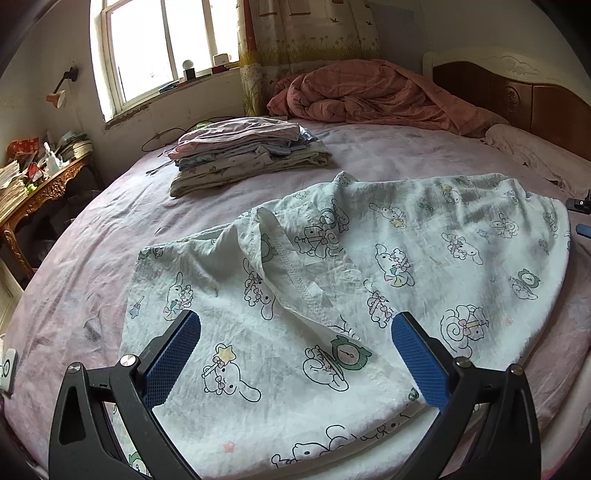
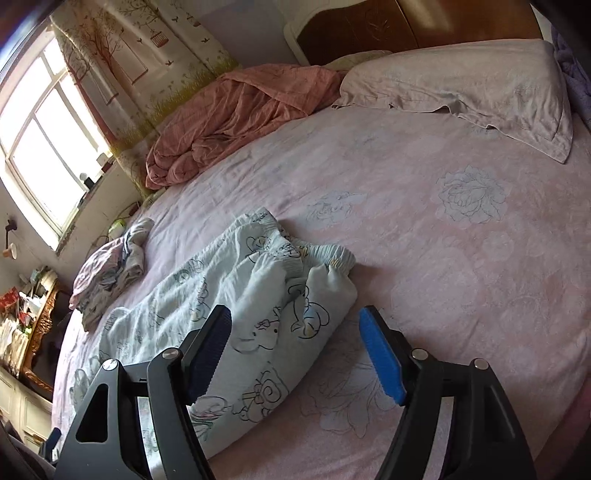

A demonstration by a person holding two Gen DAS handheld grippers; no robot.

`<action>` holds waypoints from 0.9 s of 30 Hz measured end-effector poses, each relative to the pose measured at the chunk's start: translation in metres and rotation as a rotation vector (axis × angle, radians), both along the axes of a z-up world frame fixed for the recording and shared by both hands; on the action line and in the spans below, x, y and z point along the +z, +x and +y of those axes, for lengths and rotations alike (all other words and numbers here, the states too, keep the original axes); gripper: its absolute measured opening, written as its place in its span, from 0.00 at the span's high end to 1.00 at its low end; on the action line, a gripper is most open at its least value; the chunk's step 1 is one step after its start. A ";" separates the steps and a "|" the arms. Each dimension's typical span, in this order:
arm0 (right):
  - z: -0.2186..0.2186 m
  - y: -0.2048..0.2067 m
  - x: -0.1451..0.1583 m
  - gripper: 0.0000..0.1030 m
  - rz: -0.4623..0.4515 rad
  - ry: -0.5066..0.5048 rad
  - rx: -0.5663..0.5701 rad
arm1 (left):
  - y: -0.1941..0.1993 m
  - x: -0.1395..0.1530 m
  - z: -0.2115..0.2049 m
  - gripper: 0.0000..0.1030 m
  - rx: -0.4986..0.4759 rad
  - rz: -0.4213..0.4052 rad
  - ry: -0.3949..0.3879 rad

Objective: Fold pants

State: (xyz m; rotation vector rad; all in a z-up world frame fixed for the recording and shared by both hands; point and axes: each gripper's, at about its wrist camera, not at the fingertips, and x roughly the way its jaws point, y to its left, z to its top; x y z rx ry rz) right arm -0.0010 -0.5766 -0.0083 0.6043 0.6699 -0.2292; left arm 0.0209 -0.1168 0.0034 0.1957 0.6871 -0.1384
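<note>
Two hand-held grippers with black frames and blue textured pads hover over a bed as a pair of white cotton pants printed with cartoon characters [image 1: 332, 266] lies spread across the pale pink floral bedsheet [image 2: 461, 229]. Nearest the left wrist camera, the left gripper [image 1: 295, 350] has its fingers spread wide, released, with the hem end of the pants lying between and beneath them; nothing is pinched. In the right wrist view, the right gripper [image 2: 295, 339] is likewise spread wide and grasping nothing, its left pad over the rumpled cloth and its right pad above bare sheet just beside the garment's edge. The pants are rumpled rather than flat, one fold showing a stitched inner seam, and the gathered elastic waistband [image 2: 306, 254] lies at the end by the right gripper. Beyond the pants, apart from them, sits a stack of folded clothes topped by a pinkish piece [image 1: 247, 155]. Farther back, a crumpled salmon-pink quilt [image 1: 376, 92] is heaped near the patterned curtain [image 1: 306, 33], with a pale pink pillow [image 2: 465, 85] against the brown wooden headboard [image 1: 517, 92] and a bright window [image 1: 166, 40] behind.
</note>
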 end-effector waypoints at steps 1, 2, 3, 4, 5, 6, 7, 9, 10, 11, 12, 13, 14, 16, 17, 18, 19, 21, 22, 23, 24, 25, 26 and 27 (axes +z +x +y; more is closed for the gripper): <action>0.001 0.000 0.001 0.29 -0.006 0.003 0.007 | 0.000 0.000 0.000 0.00 -0.007 0.003 -0.007; 0.001 0.000 0.002 0.29 -0.011 0.000 0.014 | 0.001 -0.001 0.000 0.01 -0.010 0.007 -0.015; 0.003 0.000 0.004 0.29 -0.011 -0.009 0.018 | 0.001 -0.001 -0.001 0.02 -0.012 0.011 -0.020; 0.005 0.002 0.005 0.28 -0.006 -0.023 0.018 | 0.000 -0.001 -0.001 0.07 -0.018 0.013 -0.022; 0.008 0.004 0.005 0.28 0.005 -0.037 0.014 | -0.001 -0.001 -0.002 0.13 -0.025 0.012 -0.020; 0.010 0.006 0.005 0.28 0.013 -0.048 0.012 | -0.002 -0.001 -0.003 0.14 -0.027 0.010 -0.014; 0.012 0.007 0.005 0.28 0.017 -0.052 0.011 | -0.003 -0.001 -0.004 0.18 -0.026 0.009 -0.011; 0.013 0.010 0.003 0.28 0.032 -0.049 0.002 | -0.005 -0.001 -0.003 0.26 -0.024 0.010 -0.015; 0.014 0.012 0.002 0.28 0.040 -0.046 0.000 | -0.005 -0.002 -0.001 0.27 -0.023 0.015 -0.021; 0.014 0.013 0.001 0.28 0.048 -0.047 -0.003 | -0.005 -0.002 0.001 0.27 -0.022 0.021 -0.032; 0.014 0.015 -0.001 0.28 0.057 -0.052 -0.008 | -0.004 -0.002 0.003 0.27 -0.020 0.027 -0.041; 0.014 0.016 -0.002 0.28 0.065 -0.060 -0.016 | -0.004 -0.002 0.005 0.27 -0.017 0.030 -0.049; 0.013 0.017 -0.003 0.28 0.072 -0.069 -0.028 | -0.005 -0.002 0.007 0.27 -0.013 0.029 -0.055; 0.013 0.017 -0.004 0.28 0.074 -0.076 -0.039 | -0.005 -0.002 0.011 0.27 -0.005 0.027 -0.058; 0.014 0.016 -0.003 0.28 0.073 -0.073 -0.038 | -0.006 -0.002 0.012 0.27 -0.004 0.025 -0.056; 0.017 0.013 0.000 0.28 0.059 -0.072 -0.040 | -0.007 -0.002 0.012 0.27 -0.003 0.022 -0.052; 0.021 0.009 0.004 0.28 0.038 -0.086 -0.041 | -0.007 -0.003 0.012 0.27 -0.002 0.020 -0.048; 0.032 0.004 0.014 0.28 0.013 -0.145 -0.029 | -0.006 -0.004 0.014 0.27 0.003 0.022 -0.046; 0.040 0.005 0.020 0.28 0.010 -0.182 -0.009 | -0.006 -0.005 0.015 0.27 0.003 0.025 -0.051; 0.045 0.007 0.023 0.28 0.019 -0.205 0.006 | -0.005 -0.005 0.016 0.27 0.004 0.028 -0.055; 0.048 0.011 0.023 0.28 0.044 -0.219 0.005 | -0.005 -0.006 0.017 0.27 0.007 0.030 -0.060; 0.048 0.017 0.022 0.28 0.091 -0.233 -0.017 | -0.005 -0.006 0.018 0.27 0.009 0.030 -0.066; 0.046 0.022 0.018 0.28 0.132 -0.239 -0.054 | -0.005 -0.006 0.019 0.27 0.011 0.031 -0.074; 0.041 0.025 0.014 0.28 0.148 -0.230 -0.090 | -0.005 -0.006 0.020 0.27 0.010 0.034 -0.082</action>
